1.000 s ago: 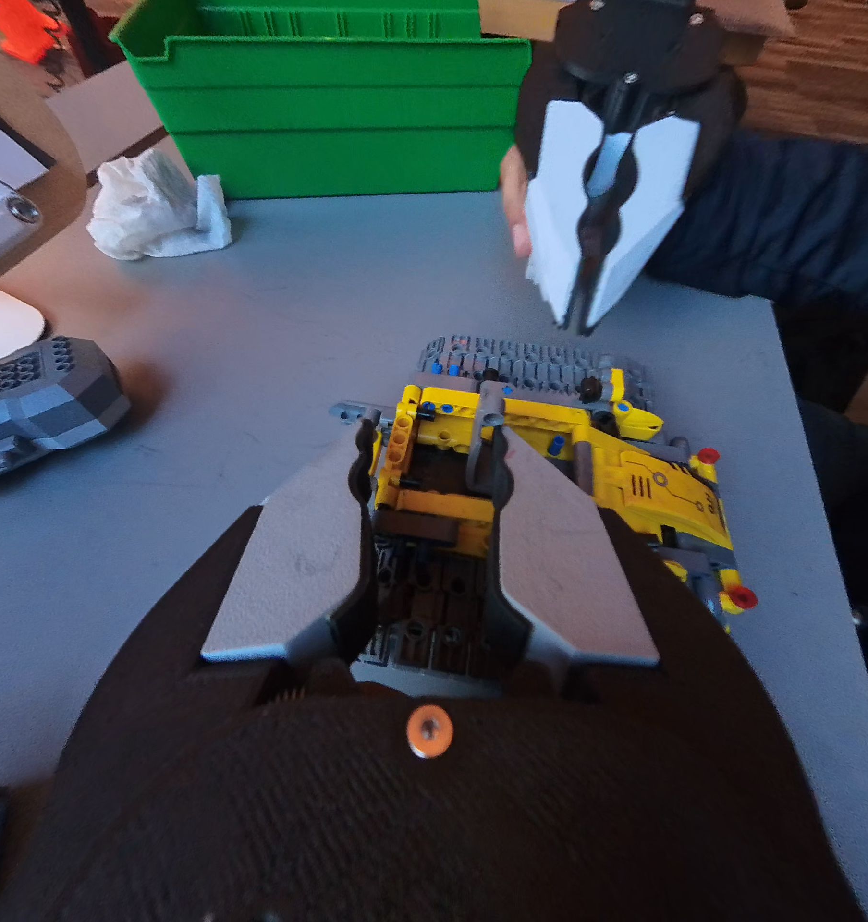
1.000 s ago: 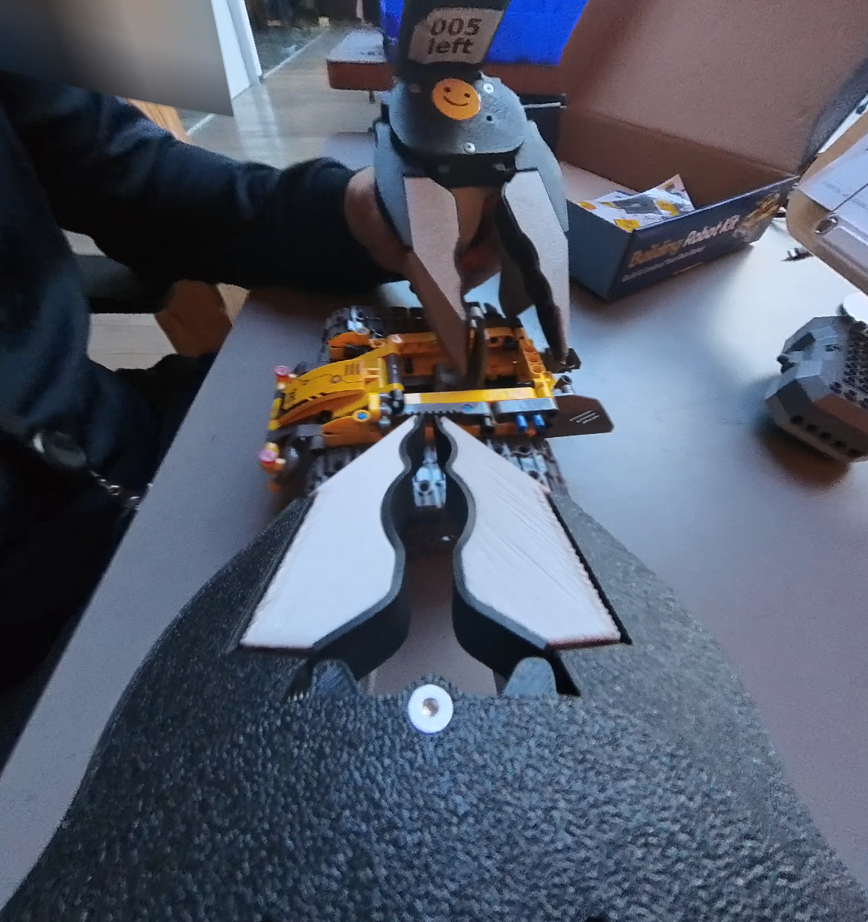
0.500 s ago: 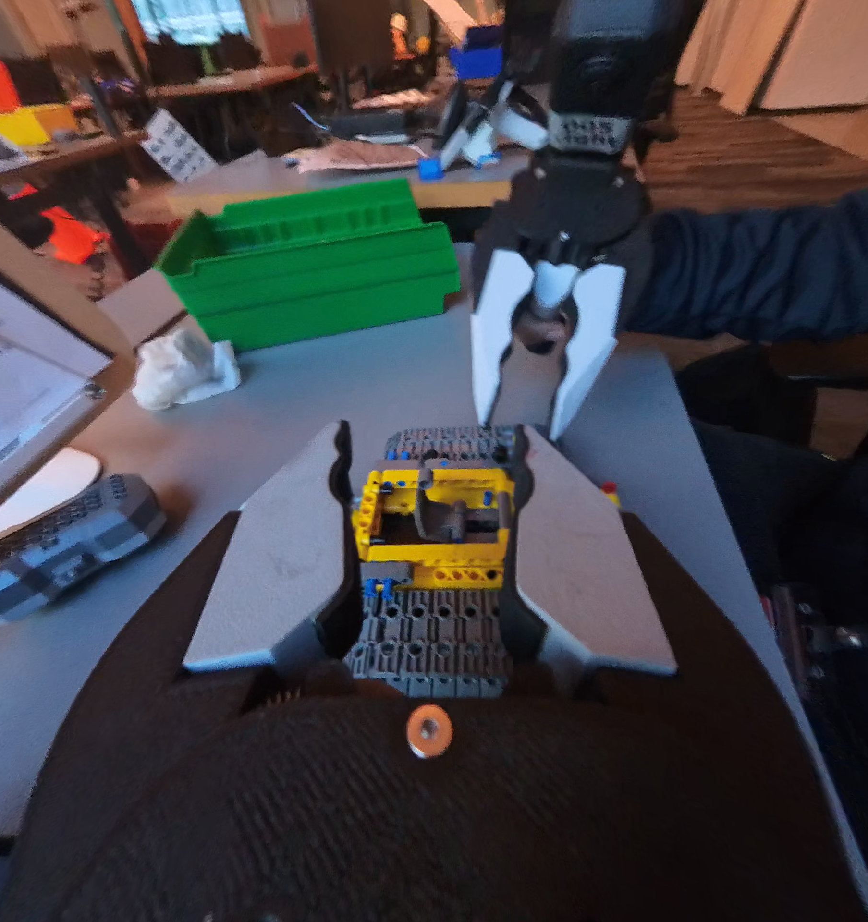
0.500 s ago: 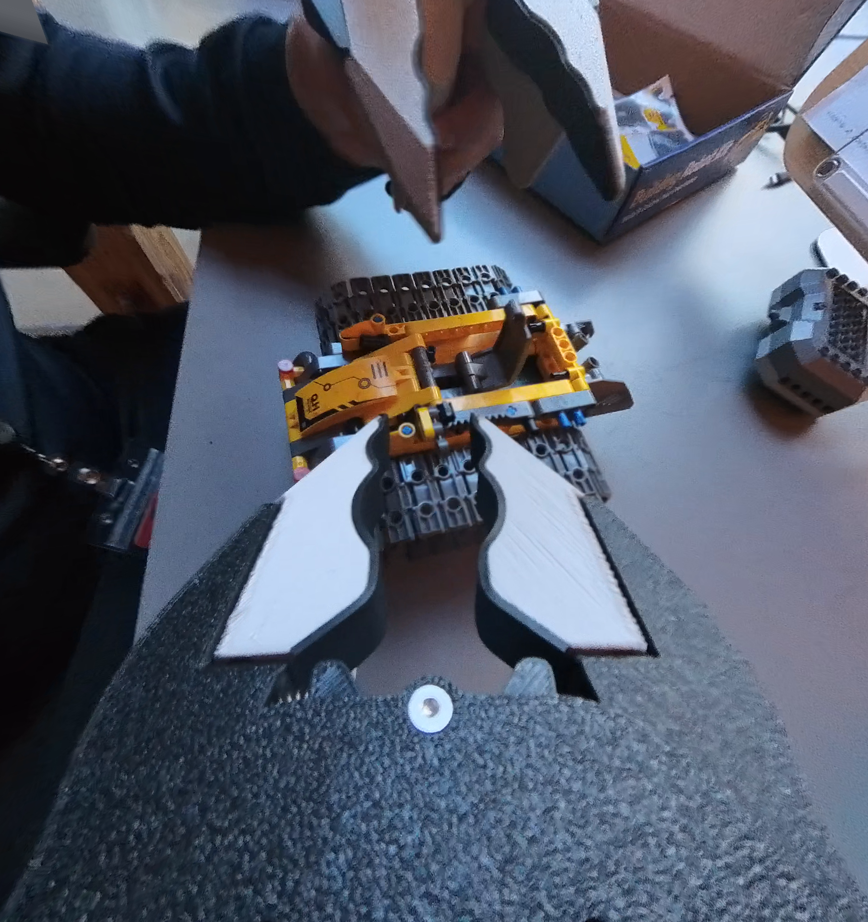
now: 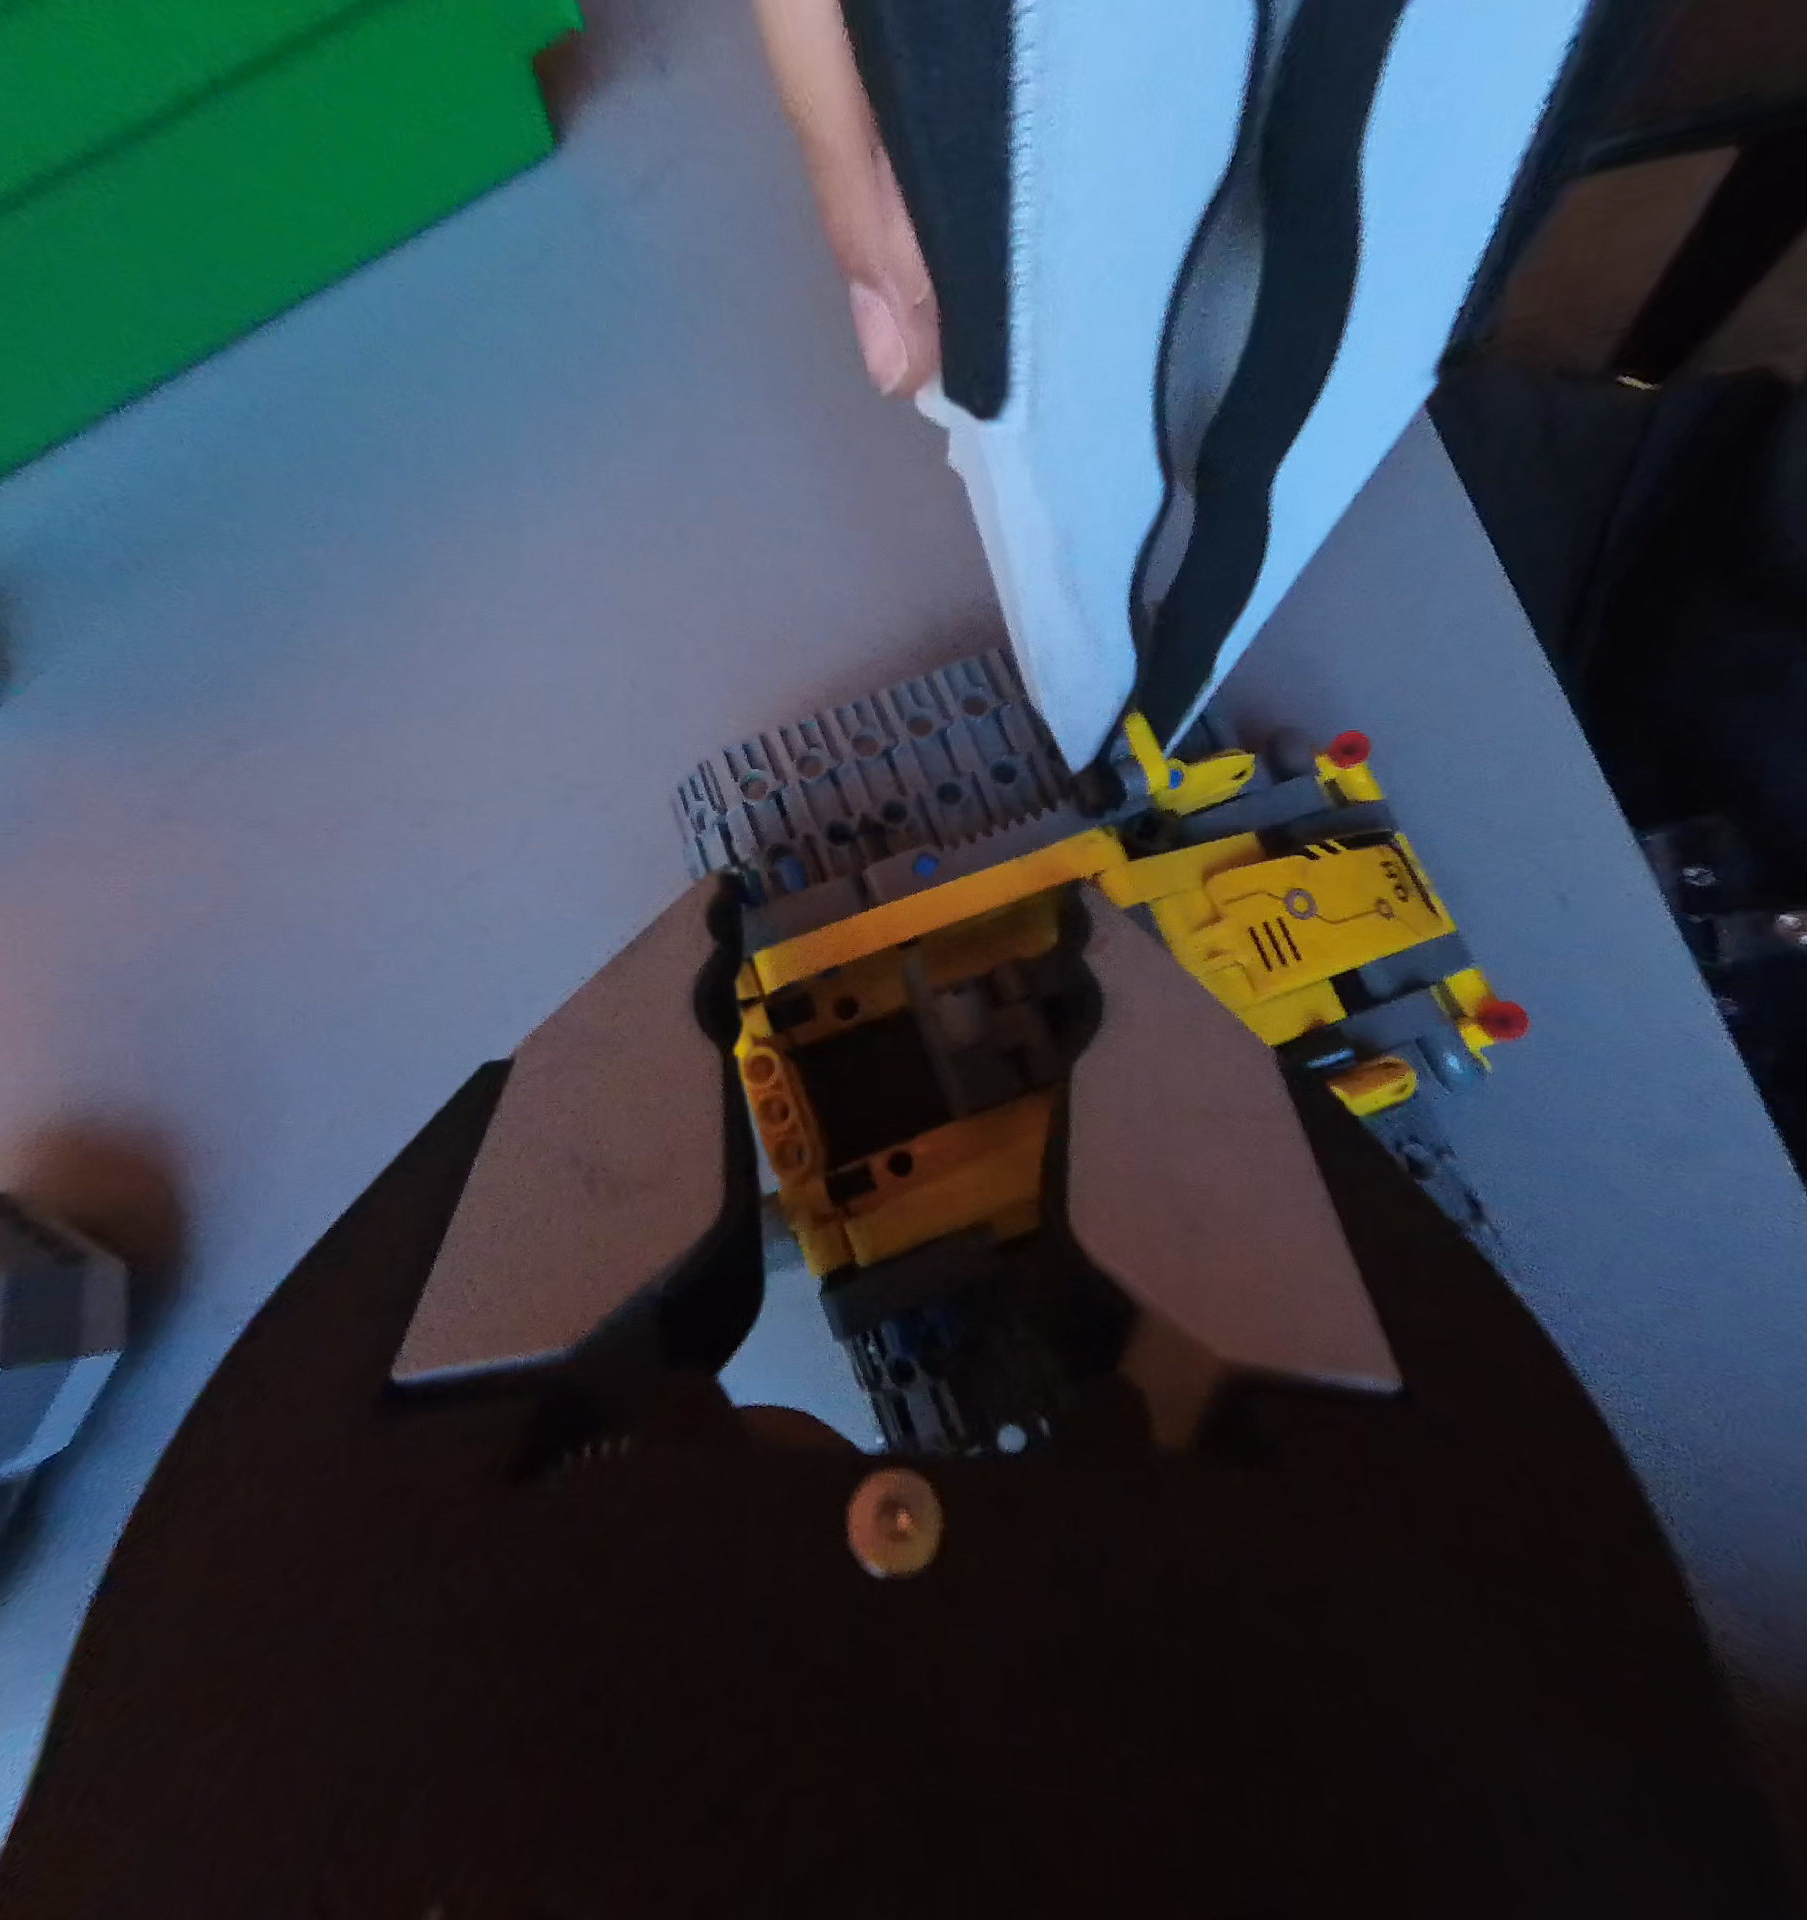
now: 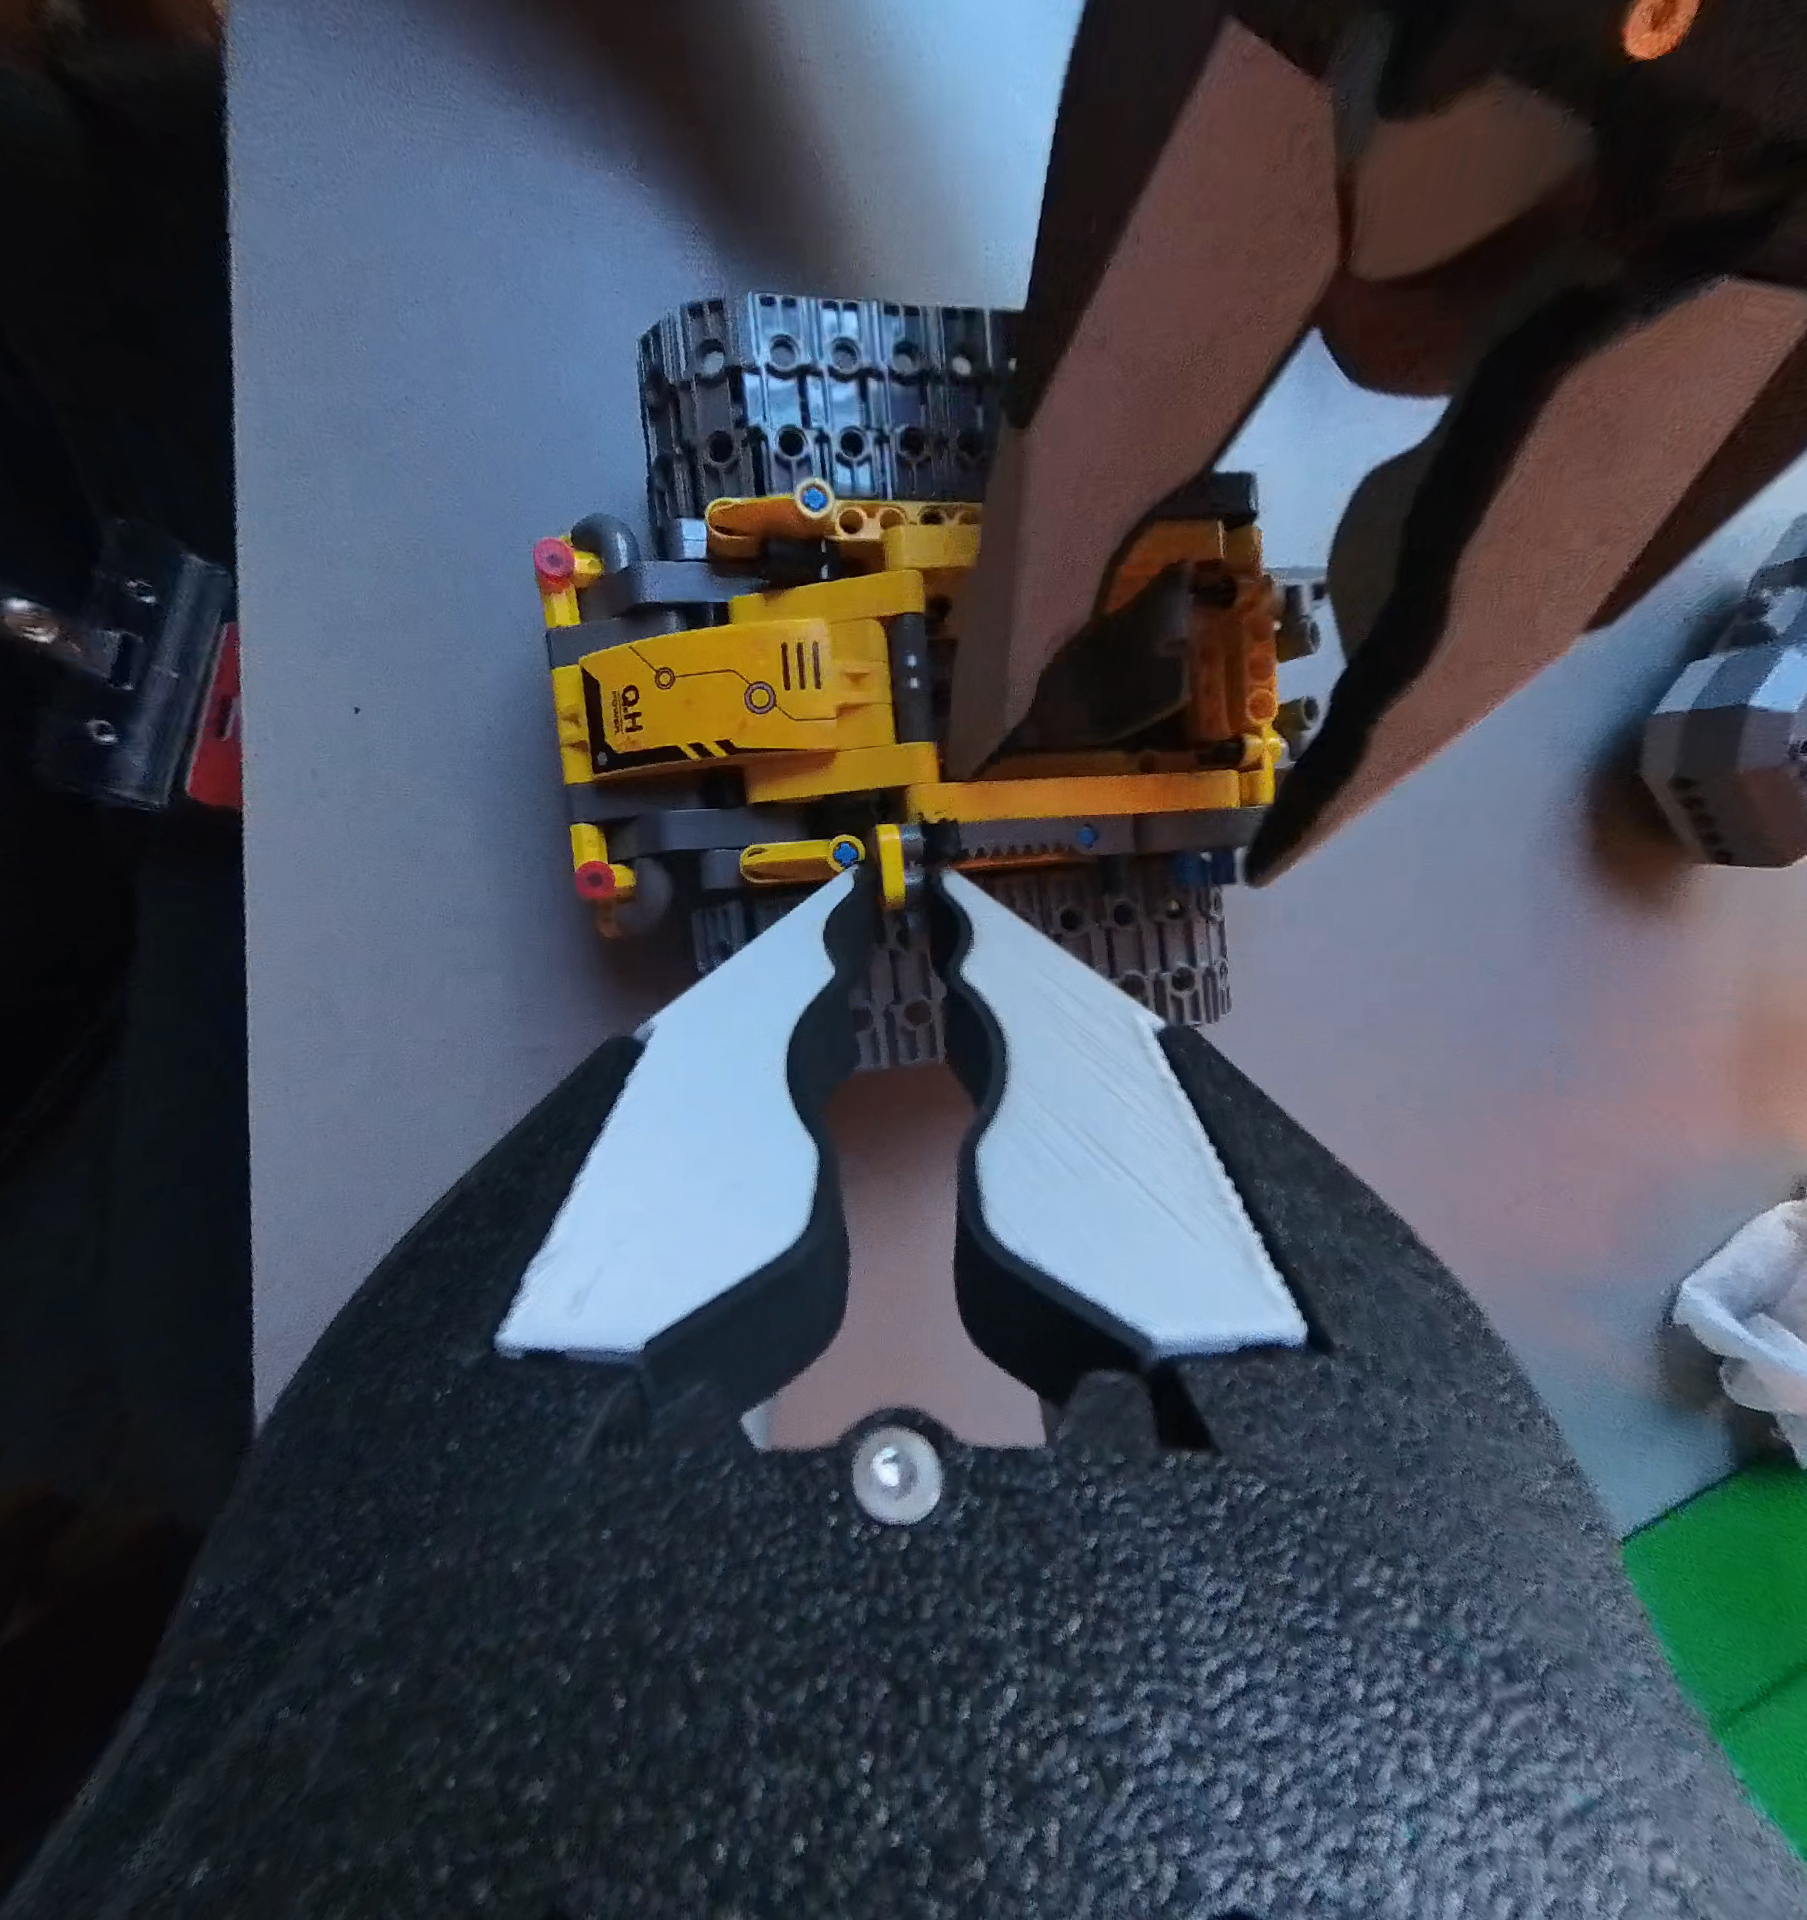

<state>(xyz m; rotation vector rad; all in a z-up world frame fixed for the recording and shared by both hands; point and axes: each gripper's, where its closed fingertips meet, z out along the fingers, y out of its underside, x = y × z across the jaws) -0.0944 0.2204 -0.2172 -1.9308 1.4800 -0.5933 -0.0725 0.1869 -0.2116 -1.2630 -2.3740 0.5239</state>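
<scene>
Two grippers on yellow tracked model (image 6: 774,707) | left gripper (image 5: 904,914) spread astride it | right gripper (image 6: 894,883) pinching its yellow pin | grey table (image 5: 411,675), green bin (image 5: 203,187)

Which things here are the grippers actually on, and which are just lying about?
In hand: yellow tracked brick vehicle; left gripper, jaws open astride its cab frame; right gripper, jaws pinching a small yellow part on its side.
Lying about: green bin; grey brick piece; crumpled white paper, all apart on the grey table.

green bin (image 5: 203,197) cropped, grey block (image 5: 16,1340) blurred
</scene>
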